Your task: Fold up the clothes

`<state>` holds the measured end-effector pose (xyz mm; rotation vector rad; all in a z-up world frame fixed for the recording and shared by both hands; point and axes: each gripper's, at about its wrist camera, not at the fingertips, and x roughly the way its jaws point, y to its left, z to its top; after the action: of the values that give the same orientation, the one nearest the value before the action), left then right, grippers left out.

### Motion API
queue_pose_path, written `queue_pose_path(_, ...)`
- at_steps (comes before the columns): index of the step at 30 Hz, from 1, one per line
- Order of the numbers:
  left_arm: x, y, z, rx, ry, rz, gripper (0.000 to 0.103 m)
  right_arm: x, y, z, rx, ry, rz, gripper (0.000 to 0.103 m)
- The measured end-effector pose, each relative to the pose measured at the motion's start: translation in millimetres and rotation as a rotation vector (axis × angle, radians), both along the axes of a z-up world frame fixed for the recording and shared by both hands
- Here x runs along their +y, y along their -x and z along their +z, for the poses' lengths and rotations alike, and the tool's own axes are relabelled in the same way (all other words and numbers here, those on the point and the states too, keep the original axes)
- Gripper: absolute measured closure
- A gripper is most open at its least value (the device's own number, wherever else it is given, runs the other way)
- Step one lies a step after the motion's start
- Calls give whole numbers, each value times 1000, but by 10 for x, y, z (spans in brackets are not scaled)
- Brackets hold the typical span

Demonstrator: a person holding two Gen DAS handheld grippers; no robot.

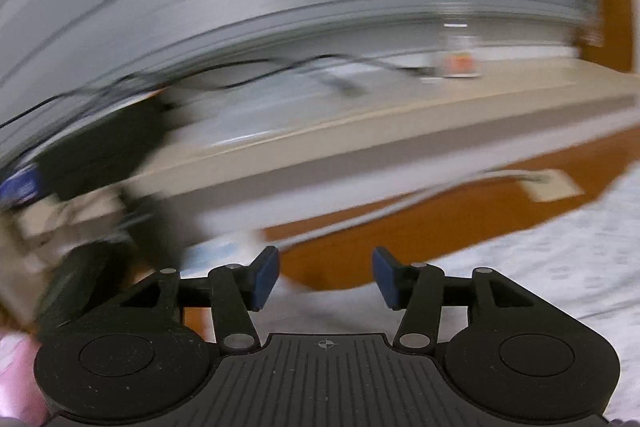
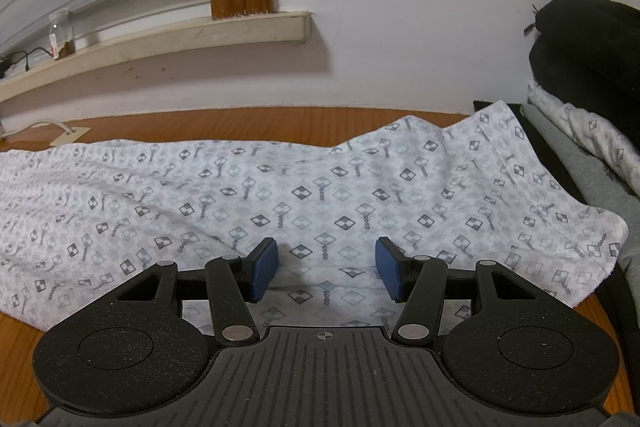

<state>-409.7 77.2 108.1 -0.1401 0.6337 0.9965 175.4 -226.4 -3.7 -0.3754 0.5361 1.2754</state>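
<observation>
White diamond-printed cotton garment [image 2: 304, 187] lay spread across wooden desk [image 2: 240, 125], reaching its right edge. Right gripper [image 2: 326, 267] half open above cloth, gripping nothing. Left gripper [image 1: 325, 277] likewise, empty; view blurred.

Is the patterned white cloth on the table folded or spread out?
Mostly spread: the patterned cloth lies open across the wooden table, wrinkled.

Both wrist views low, sharing windowsill [image 2: 160, 39]
</observation>
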Motion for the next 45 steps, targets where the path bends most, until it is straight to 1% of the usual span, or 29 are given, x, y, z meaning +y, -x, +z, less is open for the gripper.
queue_pose_path(4, -64, -541, -89, -26, 92, -202, 46, -2, 4, 0, 0, 0, 1, 49)
queue_pose_path(7, -80, -888, -243, 4, 148, -321, 47, -2, 1, 3, 3, 0, 1, 48)
queue_pose_path(9, -51, -1018, -343, 24, 167, -360, 47, -3, -3, 3, 4, -1, 1, 48)
queue_pose_path(11, -27, -1107, -414, 32, 183, -393, 50, -5, -5, 3, 5, -2, 0, 48)
queue_pose_path(12, -21, -1127, -428, 29, 190, -409, 56, -7, -6, 3, 6, -3, 0, 48)
queue_pose_path(13, -23, -1135, -433, 27, 195, -423, 72, -10, -8, 4, 8, -4, -1, 48)
queue_pose_path(14, -27, -1140, -435, 25, 199, -435, 82, -13, -11, 4, 9, -5, -1, 48)
queue_pose_path(15, -32, -1155, -434, 32, 203, -446, 102, -14, -13, 6, 11, -6, -2, 48)
queue_pose_path(17, -57, -1162, -404, 30, 170, -460, 102, -15, -14, 9, 13, -6, -2, 48)
queue_pose_path(18, -87, -1160, -370, 18, 141, -469, 102, -16, -13, 9, 15, -7, -3, 48)
queue_pose_path(19, -114, -1142, -318, -7, 97, -451, 102, -18, -12, 10, 16, -7, -4, 48)
queue_pose_path(21, -97, -1086, -174, -91, 34, -372, 102, -21, -12, 12, 18, -8, -4, 48)
queue_pose_path(23, -53, -1118, -140, -85, 35, -348, 102, -21, -11, 14, 18, -8, -4, 48)
queue_pose_path(24, -48, -1171, -175, -49, 24, -337, 102, -21, -9, 14, 18, -8, -5, 48)
queue_pose_path(26, -33, -1265, -305, 25, 24, -310, 101, -20, 0, 14, 14, -6, -5, 48)
queue_pose_path(27, -23, -1289, -364, 59, 31, -292, 96, -23, 1, 13, 13, -6, -6, 48)
queue_pose_path(28, -21, -1278, -405, 81, 32, -276, 89, -25, 3, 13, 13, -6, -7, 48)
queue_pose_path(29, -26, -1232, -420, 87, 26, -258, 82, -26, 4, 13, 12, -6, -8, 48)
queue_pose_path(30, -31, -1178, -429, 89, 17, -238, 68, -26, 1, 13, 13, -6, -9, 48)
queue_pose_path(32, -46, -1043, -418, 80, 9, -199, 55, -27, -2, 14, 15, -8, -10, 48)
queue_pose_path(36, -129, -682, -334, 69, -7, -156, 36, -33, -6, 15, 20, -11, -12, 48)
queue_pose_path(40, -104, -217, -284, 79, -11, -70, 36, -24, 12, 15, 9, -5, -13, 47)
queue_pose_path(45, 142, 286, -369, 189, -47, 103, 37, -23, 3, 15, 9, -3, -24, 44)
